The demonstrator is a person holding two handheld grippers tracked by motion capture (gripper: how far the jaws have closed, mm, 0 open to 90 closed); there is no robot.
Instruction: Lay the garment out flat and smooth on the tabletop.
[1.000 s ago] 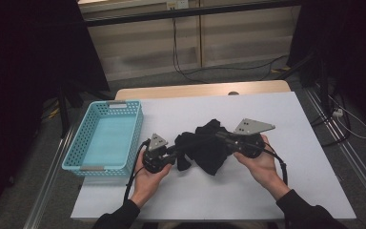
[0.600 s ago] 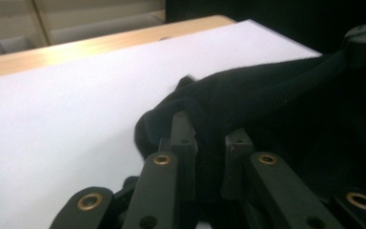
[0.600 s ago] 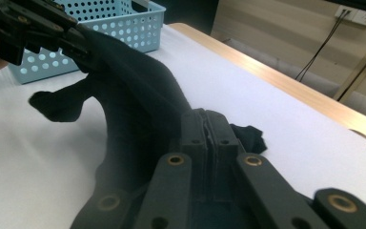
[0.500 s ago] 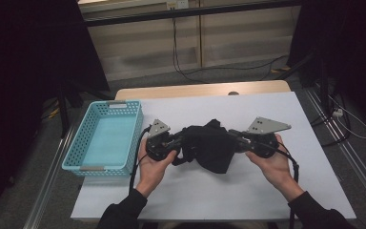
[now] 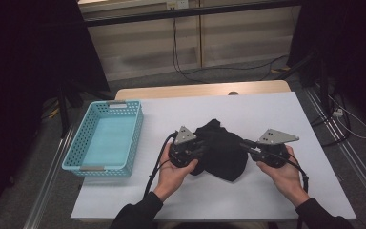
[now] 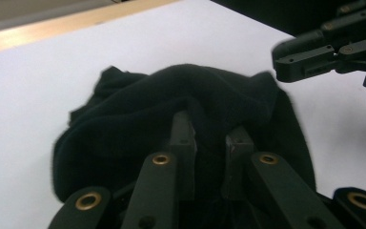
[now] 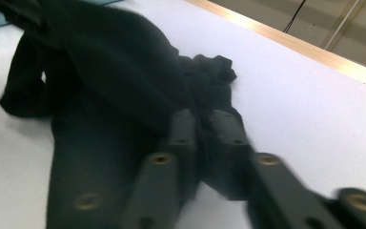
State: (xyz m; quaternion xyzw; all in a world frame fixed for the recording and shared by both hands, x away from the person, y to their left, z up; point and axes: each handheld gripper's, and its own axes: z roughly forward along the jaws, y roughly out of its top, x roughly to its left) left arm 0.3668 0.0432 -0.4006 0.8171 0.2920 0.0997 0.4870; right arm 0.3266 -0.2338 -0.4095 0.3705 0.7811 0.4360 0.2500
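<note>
A soft black cloth (image 5: 221, 150) lies in a lumpy heap on the white tabletop (image 5: 314, 143), to the right of the blue basket (image 5: 106, 137). The cloth looks thick and fuzzy, like a warm fleece, with round folds and a bumpy, bunched-up end. Its long side runs from the left gripper (image 5: 198, 151) across to the right gripper (image 5: 249, 147), so it lies sideways in front of the person. The bunched end points away from the person, toward the wooden strip at the tabletop's far edge. The left gripper is hard, black and shiny, with small gold rings on its arms. Its jaws are clamped on a raised fold at the cloth's left side, which shows well in the left gripper view (image 6: 209, 138). The right gripper has a grey three-cornered plate on top. Its jaws have just been opening, and in the right gripper view (image 7: 202, 131) they stand a little apart with the cloth's right edge between them; whether they press on it, I cannot tell. The basket is plastic, a long box shape with lots of little holes in its walls. It has nothing in it. The cloth is well apart from the basket.
</note>
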